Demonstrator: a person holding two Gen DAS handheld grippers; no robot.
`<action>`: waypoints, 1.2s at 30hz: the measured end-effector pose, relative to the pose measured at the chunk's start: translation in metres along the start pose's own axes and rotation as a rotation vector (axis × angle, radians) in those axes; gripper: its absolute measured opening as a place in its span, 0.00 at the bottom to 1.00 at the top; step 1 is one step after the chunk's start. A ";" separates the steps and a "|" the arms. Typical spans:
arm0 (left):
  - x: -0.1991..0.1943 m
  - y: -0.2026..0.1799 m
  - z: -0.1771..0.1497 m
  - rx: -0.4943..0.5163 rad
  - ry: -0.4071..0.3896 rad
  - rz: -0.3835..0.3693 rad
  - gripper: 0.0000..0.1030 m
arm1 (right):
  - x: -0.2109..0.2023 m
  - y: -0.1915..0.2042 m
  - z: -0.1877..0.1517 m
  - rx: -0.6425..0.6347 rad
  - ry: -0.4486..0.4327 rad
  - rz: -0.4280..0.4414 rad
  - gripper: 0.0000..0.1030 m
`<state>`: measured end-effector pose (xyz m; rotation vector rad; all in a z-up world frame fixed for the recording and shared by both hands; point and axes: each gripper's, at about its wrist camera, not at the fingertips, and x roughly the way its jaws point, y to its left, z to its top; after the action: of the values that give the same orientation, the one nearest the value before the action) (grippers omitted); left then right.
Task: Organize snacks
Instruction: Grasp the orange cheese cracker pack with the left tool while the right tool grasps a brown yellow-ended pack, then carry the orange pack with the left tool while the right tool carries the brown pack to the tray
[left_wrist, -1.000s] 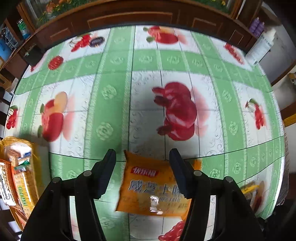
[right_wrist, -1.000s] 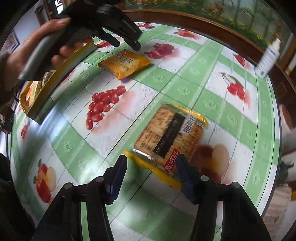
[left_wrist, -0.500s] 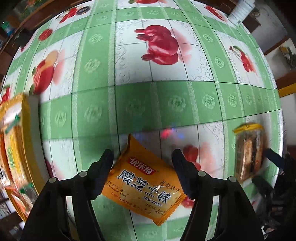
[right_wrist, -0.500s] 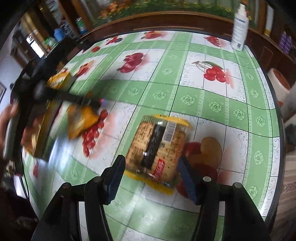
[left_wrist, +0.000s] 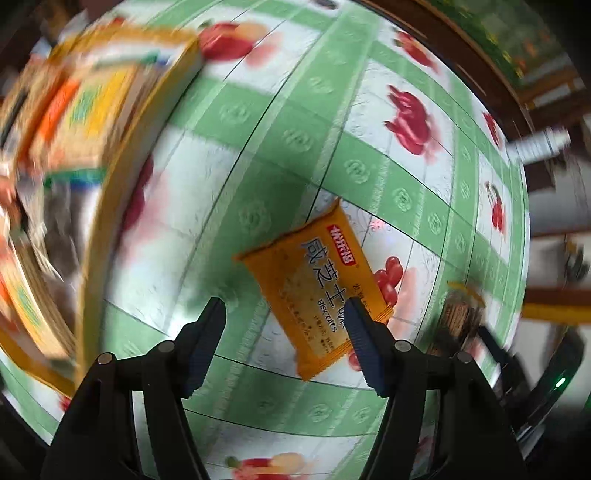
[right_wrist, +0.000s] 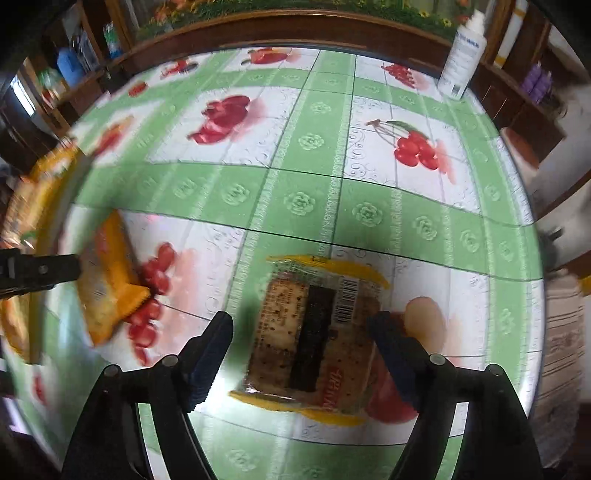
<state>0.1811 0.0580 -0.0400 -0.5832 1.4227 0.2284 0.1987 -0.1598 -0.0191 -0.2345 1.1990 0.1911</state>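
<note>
Right gripper (right_wrist: 299, 345), jaws just widened and not gripping, straddles the clear cracker pack (right_wrist: 314, 332) lying on the fruit-print surface (right_wrist: 295, 199); left gripper (left_wrist: 286, 334) jaws part-open, orange biscuit packet (left_wrist: 314, 284) against one finger, grip uncertain.

Orange snack pkt (left_wrist: 317, 284) reads "咸芝士味", "Biscuits"; other labels too blurred.

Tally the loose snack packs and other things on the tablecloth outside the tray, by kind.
Orange biscuit packs: 1
Clear cracker packs with yellow ends: 1
White bottles: 1
Total: 3
The snacks in the yellow tray are too blurred to count.
</note>
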 end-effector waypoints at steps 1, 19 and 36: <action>0.003 0.000 0.000 -0.019 0.006 -0.023 0.63 | 0.003 0.002 -0.001 -0.009 0.008 -0.019 0.78; 0.024 -0.040 0.008 0.004 -0.011 0.103 0.70 | 0.011 -0.016 -0.016 0.023 0.005 0.048 0.71; 0.013 -0.029 -0.051 0.279 -0.070 0.070 0.67 | -0.003 -0.020 -0.051 0.054 -0.009 0.082 0.70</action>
<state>0.1527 0.0053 -0.0474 -0.2947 1.3784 0.1018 0.1576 -0.1937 -0.0325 -0.1378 1.2038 0.2306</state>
